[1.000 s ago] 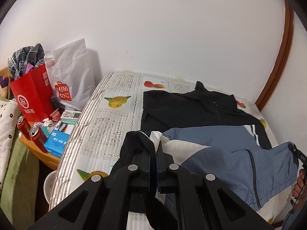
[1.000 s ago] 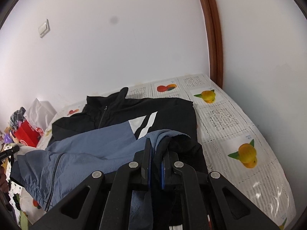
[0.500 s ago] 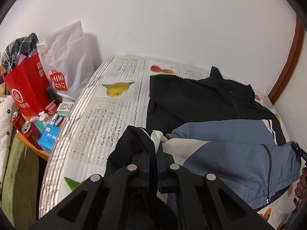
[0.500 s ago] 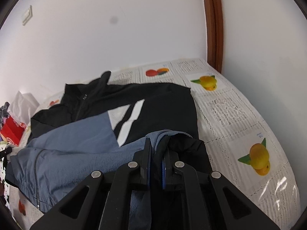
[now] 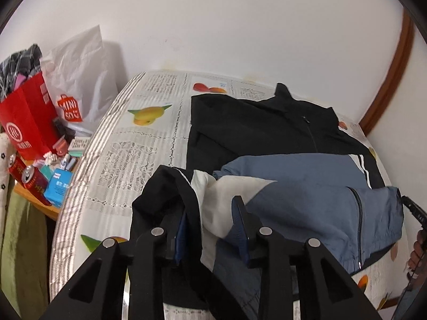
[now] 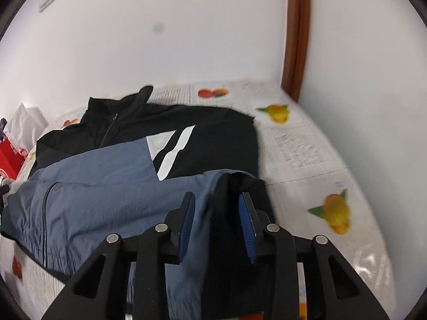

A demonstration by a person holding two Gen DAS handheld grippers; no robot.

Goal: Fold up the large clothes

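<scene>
A black, blue and white zip jacket (image 5: 280, 133) lies on the bed, its lower half folded up over the black upper part; it also shows in the right wrist view (image 6: 112, 170). My left gripper (image 5: 210, 213) is open, its jaws spread around the jacket's black and white corner fold (image 5: 186, 186). My right gripper (image 6: 217, 208) is open, its jaws spread around the blue and black corner fold (image 6: 226, 186). The cloth still lies between both pairs of fingers.
The bed has a fruit-print cover (image 5: 138, 144) and meets white walls and a brown door frame (image 6: 296, 40). Left of the bed a side table (image 5: 48, 210) holds red cans (image 5: 33, 181), a blue box, a red bag (image 5: 24, 122) and a white bag (image 5: 80, 72).
Both grippers were shut on the jacket's corners and have now opened, letting go of the cloth. The fold has come down onto the bed.
</scene>
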